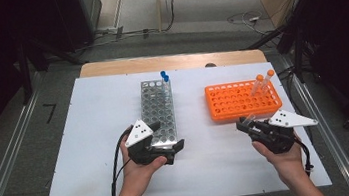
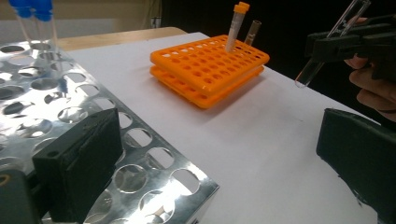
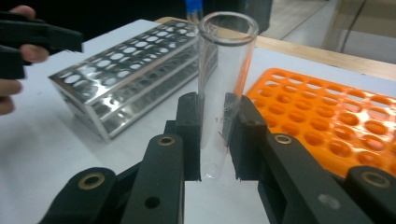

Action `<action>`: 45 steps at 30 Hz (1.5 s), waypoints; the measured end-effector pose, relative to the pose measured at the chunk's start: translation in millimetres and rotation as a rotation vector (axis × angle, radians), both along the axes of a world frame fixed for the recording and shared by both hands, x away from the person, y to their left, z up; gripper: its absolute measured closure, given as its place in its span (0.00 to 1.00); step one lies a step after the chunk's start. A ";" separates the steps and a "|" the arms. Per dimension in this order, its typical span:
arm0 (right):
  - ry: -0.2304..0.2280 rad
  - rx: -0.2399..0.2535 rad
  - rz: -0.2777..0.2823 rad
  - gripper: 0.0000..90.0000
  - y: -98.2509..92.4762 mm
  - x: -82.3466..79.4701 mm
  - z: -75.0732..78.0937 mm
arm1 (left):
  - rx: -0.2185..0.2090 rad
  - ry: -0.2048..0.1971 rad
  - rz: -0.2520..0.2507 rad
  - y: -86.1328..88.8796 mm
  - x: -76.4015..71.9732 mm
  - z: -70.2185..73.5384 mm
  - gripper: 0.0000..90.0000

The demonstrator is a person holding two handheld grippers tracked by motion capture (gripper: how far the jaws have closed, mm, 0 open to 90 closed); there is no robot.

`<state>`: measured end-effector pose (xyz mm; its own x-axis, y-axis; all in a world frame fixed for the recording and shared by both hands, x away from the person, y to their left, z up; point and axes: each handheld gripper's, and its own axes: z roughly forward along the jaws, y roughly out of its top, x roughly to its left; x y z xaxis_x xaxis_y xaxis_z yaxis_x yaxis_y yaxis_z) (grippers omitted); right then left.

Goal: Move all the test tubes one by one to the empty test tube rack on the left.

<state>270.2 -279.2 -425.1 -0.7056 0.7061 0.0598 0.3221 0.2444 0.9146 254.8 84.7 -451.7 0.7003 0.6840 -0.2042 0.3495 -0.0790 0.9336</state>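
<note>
I'm holding a clear tube in the right gripper near the orange rack, while the left gripper is gaping wide at the steel rack's corner.

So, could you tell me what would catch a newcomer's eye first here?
Probably the bright orange rack on the table's right, holding two orange-capped tubes. Next, the clear uncapped tube clamped in the right tongs just in front of it, then the shiny metal rack by the left tongs.

Bright table, dark surroundings, soft overall focus.
</note>
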 end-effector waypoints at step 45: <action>0.084 -0.128 0.380 0.82 92.9 -32.9 -17.0 | 0.009 -0.044 -0.344 -61.7 -21.5 20.2 0.82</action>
